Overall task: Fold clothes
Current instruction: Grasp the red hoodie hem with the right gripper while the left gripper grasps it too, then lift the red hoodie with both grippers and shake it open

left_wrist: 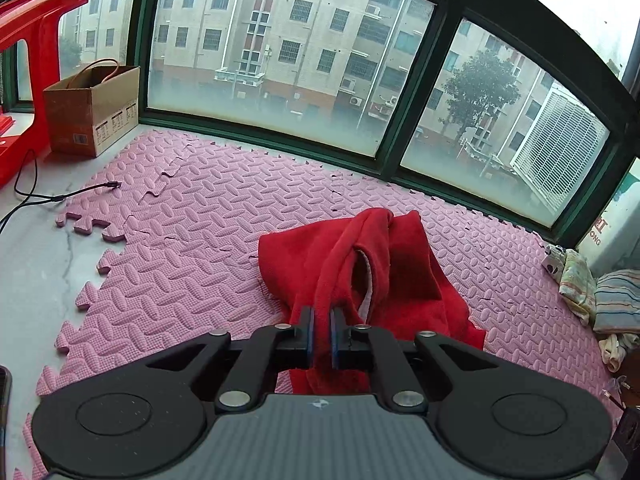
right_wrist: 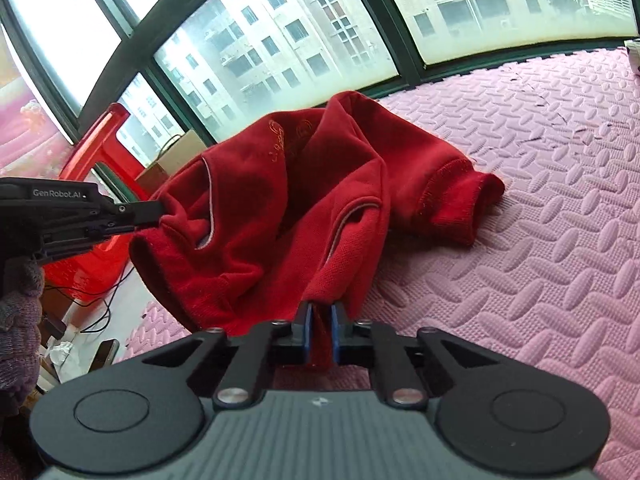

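Observation:
A red knit sweater [left_wrist: 384,264] is lifted partly off the pink foam mat [left_wrist: 192,216]. My left gripper [left_wrist: 322,314] is shut on one edge of it, the cloth pinched between its blue pads. In the right wrist view the sweater [right_wrist: 280,200] hangs between both grippers, with one cuffed sleeve [right_wrist: 460,204] resting on the mat [right_wrist: 540,200]. My right gripper [right_wrist: 321,310] is shut on a fold of its lower edge. The left gripper [right_wrist: 156,212] shows at the left of that view, clamped on the other side of the sweater.
A cardboard box [left_wrist: 92,108] and a red plastic stool [left_wrist: 36,52] stand at the back left by the window. A black cable [left_wrist: 44,196] lies on the marble sill. Several folded clothes [left_wrist: 600,292] sit at the right edge of the mat. A phone [right_wrist: 106,350] lies lower left.

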A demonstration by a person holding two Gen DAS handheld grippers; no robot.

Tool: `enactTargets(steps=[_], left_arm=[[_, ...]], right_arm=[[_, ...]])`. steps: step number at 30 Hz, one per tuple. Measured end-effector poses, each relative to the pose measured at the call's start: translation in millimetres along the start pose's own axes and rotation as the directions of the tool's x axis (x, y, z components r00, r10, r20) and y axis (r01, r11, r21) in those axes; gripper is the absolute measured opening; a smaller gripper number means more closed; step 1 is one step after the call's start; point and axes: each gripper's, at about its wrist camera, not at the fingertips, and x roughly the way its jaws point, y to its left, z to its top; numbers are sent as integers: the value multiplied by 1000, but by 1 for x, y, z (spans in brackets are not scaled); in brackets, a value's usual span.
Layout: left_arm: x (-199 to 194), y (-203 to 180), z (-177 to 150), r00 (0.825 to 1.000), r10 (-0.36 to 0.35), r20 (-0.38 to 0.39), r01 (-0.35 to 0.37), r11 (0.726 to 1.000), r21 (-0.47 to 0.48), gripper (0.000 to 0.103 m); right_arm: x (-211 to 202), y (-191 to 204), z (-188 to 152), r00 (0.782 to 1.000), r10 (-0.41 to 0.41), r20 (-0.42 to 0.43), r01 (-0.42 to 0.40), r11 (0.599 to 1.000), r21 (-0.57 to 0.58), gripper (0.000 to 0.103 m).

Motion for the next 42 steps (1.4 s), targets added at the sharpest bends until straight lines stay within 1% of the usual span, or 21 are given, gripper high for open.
enactTargets(steps=[2, 7, 8, 9, 11, 12, 15, 21, 22, 23, 24, 27, 29, 33, 35, 37, 39, 40, 41, 42], left_arm=[[-11, 7, 0, 1000, -8, 7, 8, 1000, -24, 8], [-41, 26, -5, 999, -29, 16, 30, 998, -61, 8], [-47, 30, -7, 999, -33, 18, 34, 997, -67, 8], [-53, 33, -10, 999, -34, 18, 36, 997, -70, 8], [-63, 40, -16, 999, -29, 16, 31, 997, -72, 8], [-67, 45, -20, 1000, -26, 10, 27, 997, -77, 8], [-76, 59, -33, 1000, -12, -6, 11, 995, -99, 8], [-81, 90, -48, 999, 34, -18, -36, 987, -158, 8], [-80, 95, -49, 999, 41, -22, -44, 985, -168, 8], [-80, 100, -50, 998, 51, -21, -54, 983, -176, 8], [-80, 104, -50, 998, 60, -20, -63, 981, -184, 8], [-78, 114, -53, 997, 74, -25, -78, 975, -209, 8], [-75, 122, -56, 995, 89, -36, -95, 969, -227, 8], [-71, 135, -64, 992, 113, -63, -126, 960, -251, 8], [-69, 140, -68, 990, 120, -74, -136, 957, -258, 8], [-67, 144, -71, 988, 124, -86, -143, 953, -268, 8], [-67, 147, -74, 987, 127, -96, -149, 950, -274, 8], [-66, 148, -74, 987, 124, -100, -147, 950, -277, 8], [-66, 149, -73, 987, 121, -103, -146, 949, -279, 8], [-67, 149, -73, 988, 117, -104, -142, 949, -280, 8]], right_arm=[[-16, 11, 1, 999, 31, 21, -30, 999, -28, 7], [-51, 34, -4, 995, 90, 33, -86, 991, -107, 6], [-61, 40, -6, 994, 103, 34, -98, 986, -134, 5], [-68, 45, -7, 993, 116, 31, -110, 982, -153, 0], [-81, 53, -11, 991, 132, 23, -125, 974, -190, 0], [-87, 57, -12, 991, 136, 17, -129, 970, -206, 0], [-92, 61, -18, 994, 109, -11, -109, 967, -232, 0], [-76, 58, -14, 998, 50, -50, -61, 967, -248, 10], [-72, 58, -13, 997, 48, -60, -62, 966, -250, 14], [-66, 57, -13, 996, 46, -72, -63, 966, -250, 24], [-57, 57, -14, 995, 43, -92, -64, 968, -241, 28], [-29, 54, -18, 988, 36, -147, -68, 974, -216, 29], [-14, 53, -21, 985, 39, -171, -72, 979, -192, 37], [10, 52, -24, 975, 75, -209, -101, 988, -115, 37], [21, 52, -26, 971, 90, -224, -111, 990, -85, 40], [28, 53, -31, 967, 107, -233, -122, 991, -54, 40], [29, 53, -33, 965, 125, -232, -136, 990, -32, 27], [26, 52, -33, 966, 128, -223, -138, 990, -31, 18], [23, 52, -33, 968, 131, -213, -141, 990, -30, 11], [20, 51, -32, 970, 134, -203, -143, 989, -29, 8]])
